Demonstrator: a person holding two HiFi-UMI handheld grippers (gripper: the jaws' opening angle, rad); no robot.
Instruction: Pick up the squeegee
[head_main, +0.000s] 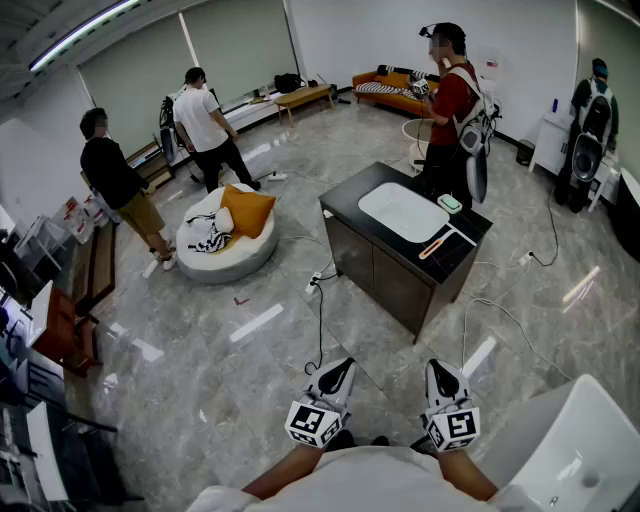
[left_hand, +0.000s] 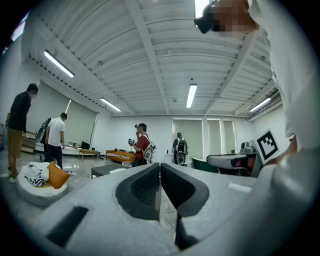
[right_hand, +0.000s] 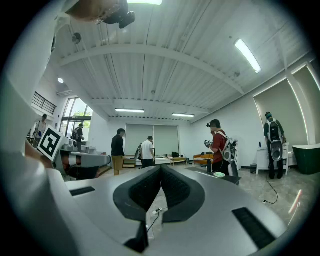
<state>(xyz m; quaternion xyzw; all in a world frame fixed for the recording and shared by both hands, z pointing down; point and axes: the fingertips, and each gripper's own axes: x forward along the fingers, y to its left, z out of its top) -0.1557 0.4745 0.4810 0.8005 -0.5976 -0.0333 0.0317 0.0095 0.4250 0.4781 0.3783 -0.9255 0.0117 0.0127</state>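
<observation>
The squeegee (head_main: 437, 245), with an orange handle and a pale blade, lies on the near right corner of a dark counter (head_main: 350, 202) that holds a white sink (head_main: 402, 212). The counter stands a few steps ahead of me across the floor. My left gripper (head_main: 339, 372) and right gripper (head_main: 444, 371) are low in the head view, side by side and far short of the counter. In the left gripper view my left gripper (left_hand: 159, 169) has its jaws pressed together with nothing in them. My right gripper (right_hand: 161, 172) is likewise shut and empty. I cannot make out the squeegee in either gripper view.
A person in red (head_main: 455, 105) stands behind the counter, by a green sponge (head_main: 449, 203). A cable (head_main: 320, 320) runs over the floor between me and the counter. A round white pouf (head_main: 226, 250) with an orange cushion is at left, near two people. A white tub (head_main: 570, 450) is at my right.
</observation>
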